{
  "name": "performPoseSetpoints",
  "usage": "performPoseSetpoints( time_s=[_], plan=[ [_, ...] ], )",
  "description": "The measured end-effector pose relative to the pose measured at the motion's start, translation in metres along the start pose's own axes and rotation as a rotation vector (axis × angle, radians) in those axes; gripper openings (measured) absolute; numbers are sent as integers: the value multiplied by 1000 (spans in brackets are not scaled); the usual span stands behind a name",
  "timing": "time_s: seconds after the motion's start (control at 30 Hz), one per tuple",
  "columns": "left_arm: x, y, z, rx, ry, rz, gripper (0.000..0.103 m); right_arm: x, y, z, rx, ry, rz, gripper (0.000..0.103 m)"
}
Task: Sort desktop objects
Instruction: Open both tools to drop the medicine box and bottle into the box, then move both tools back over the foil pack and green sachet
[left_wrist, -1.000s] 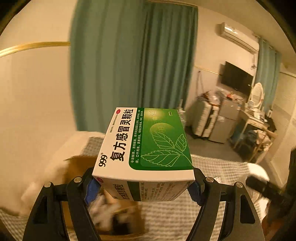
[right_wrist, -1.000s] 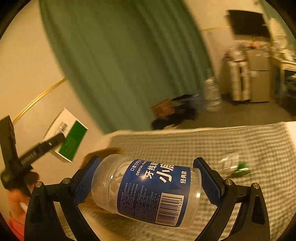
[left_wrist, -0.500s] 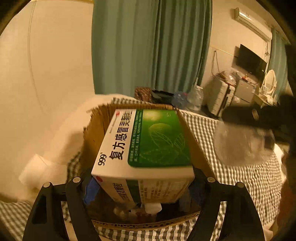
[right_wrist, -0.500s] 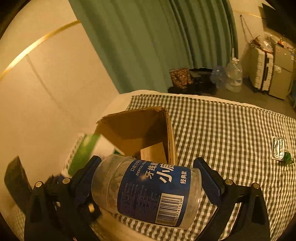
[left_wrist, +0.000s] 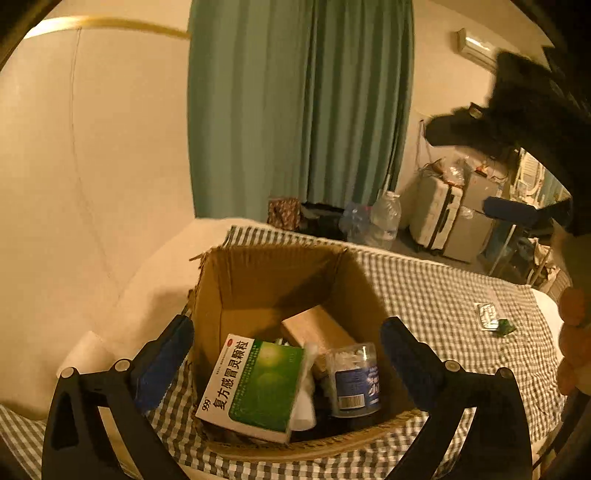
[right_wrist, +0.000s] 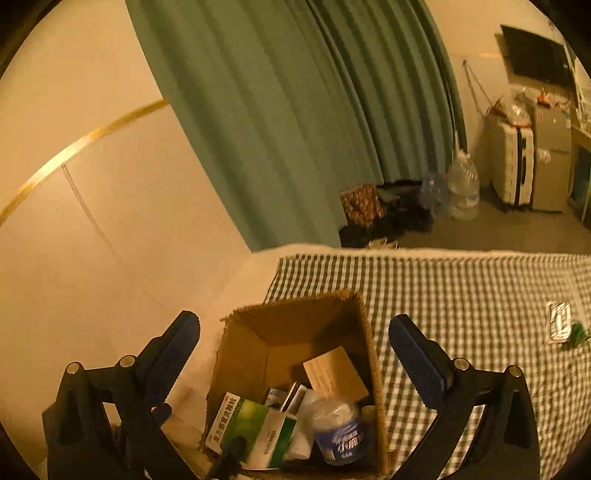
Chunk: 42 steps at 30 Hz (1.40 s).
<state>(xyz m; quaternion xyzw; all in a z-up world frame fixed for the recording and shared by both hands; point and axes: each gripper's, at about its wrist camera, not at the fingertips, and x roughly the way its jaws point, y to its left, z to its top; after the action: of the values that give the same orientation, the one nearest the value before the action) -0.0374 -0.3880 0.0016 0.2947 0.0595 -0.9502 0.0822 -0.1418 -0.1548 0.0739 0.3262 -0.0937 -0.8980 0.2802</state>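
Both your grippers, left (left_wrist: 286, 360) and right (right_wrist: 293, 356), hang over the cardboard box (left_wrist: 269, 273), fingers spread, left opening, nothing between; medicine carton (left_wrist: 255, 384) and floss jar (left_wrist: 352, 380) lie inside.

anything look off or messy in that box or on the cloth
The cardboard box has a torn, frayed rim. Inside, the green medicine box lies tilted against a leaning floss jar, all jumbled. On the checked cloth, a small foil packet and a green scrap still lie loose, outside the box.
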Motion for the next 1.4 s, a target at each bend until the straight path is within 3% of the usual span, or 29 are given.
performPoseSetpoints(
  time_s=[0.2,0.33,0.47,0.63,0.77,0.87,1.0,1.23,1.4],
  plan=[
    [-32,-58,10,-20,42,29,103,-74,-46,-12,-92,34,-129,103],
    [-46,-112,0,-46,72,-25,103,-133,-91,-40,-185,27,-259,103],
    [-49,-186,-23,57,72,-31,103,-179,-146,-61,-222,-1,-372,103],
    [-46,-278,-55,210,106,-116,103,-214,-225,-79,-191,-36,-467,103],
    [-43,-328,-76,238,129,-127,103,-220,-281,-95,-97,-41,-426,103],
    [-31,-350,-79,225,158,-123,103,-218,-313,-103,-59,-37,-373,103],
    [-11,-367,-77,202,132,-115,103,-205,-343,-112,-23,-18,-353,103],
    [60,-402,-91,189,171,-115,103,-193,-408,-141,64,35,-354,103],
    [135,-427,-102,165,225,-151,103,-173,-458,-147,136,64,-369,103]
  ],
)
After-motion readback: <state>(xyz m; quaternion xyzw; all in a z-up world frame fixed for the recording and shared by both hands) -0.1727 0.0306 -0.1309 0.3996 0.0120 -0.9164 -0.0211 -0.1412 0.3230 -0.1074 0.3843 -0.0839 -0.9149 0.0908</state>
